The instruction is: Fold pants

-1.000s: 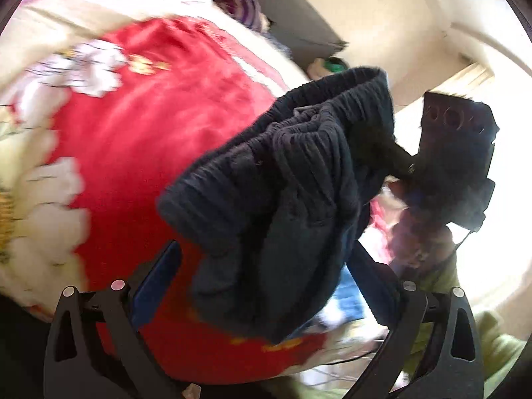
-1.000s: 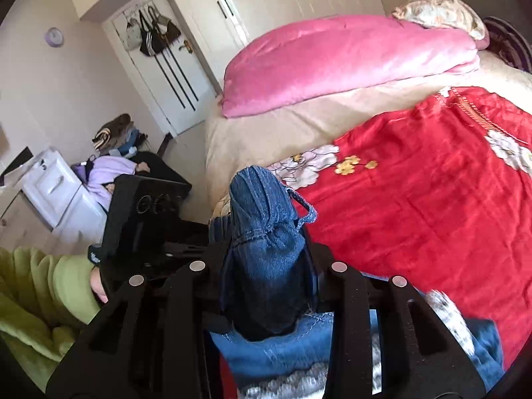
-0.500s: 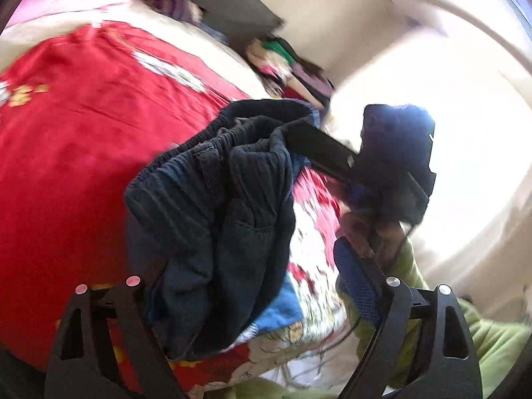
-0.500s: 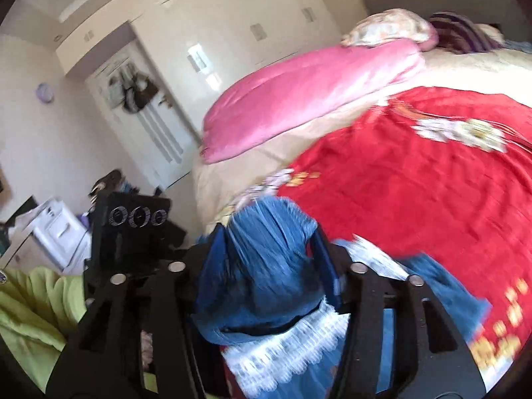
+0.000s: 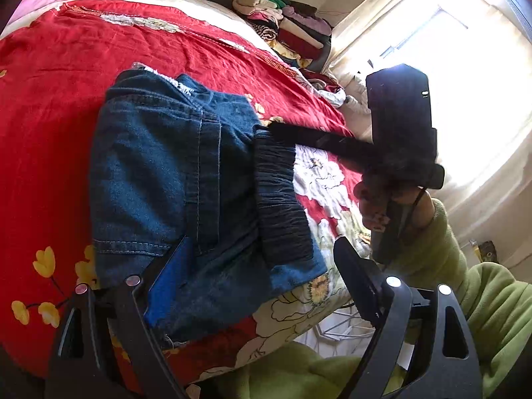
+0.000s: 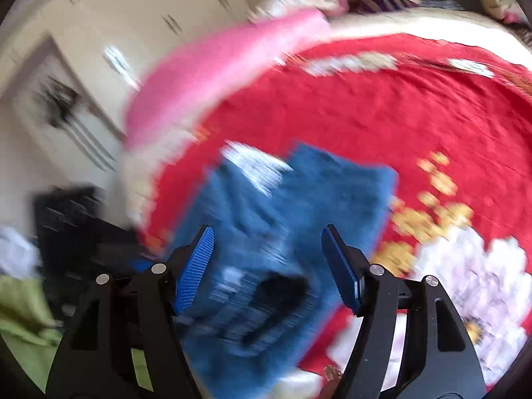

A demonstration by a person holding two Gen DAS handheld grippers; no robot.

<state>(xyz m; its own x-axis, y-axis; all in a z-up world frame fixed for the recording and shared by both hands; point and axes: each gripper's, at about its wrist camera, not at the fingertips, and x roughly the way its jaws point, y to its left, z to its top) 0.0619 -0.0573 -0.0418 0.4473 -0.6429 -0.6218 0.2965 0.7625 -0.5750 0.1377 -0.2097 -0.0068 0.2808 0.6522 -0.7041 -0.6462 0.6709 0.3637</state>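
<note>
Jeans point(image 5: 173, 179) dropped folded onto red bedspread point(image 5: 50, 116) near edge, both hand-held grippers point(image 5: 262, 279) point(image 6: 266, 266) apart

The folded pants point(image 5: 173, 179) lie on the bedspread point(image 5: 50, 99) near the bed's front edge. A clothes pile point(image 5: 286, 23) sits at its far right corner.

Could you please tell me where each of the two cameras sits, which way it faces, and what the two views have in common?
Left wrist: rides the left gripper, looking down across the folded jeans toward the window; shows its own open fingers, the right gripper and a green sleeve.
Right wrist: rides the right gripper, looking over the jeans toward the pink duvet and wardrobe; blurred; shows its open blue pads.
Shared: the jeans and the red bedspread.
</note>
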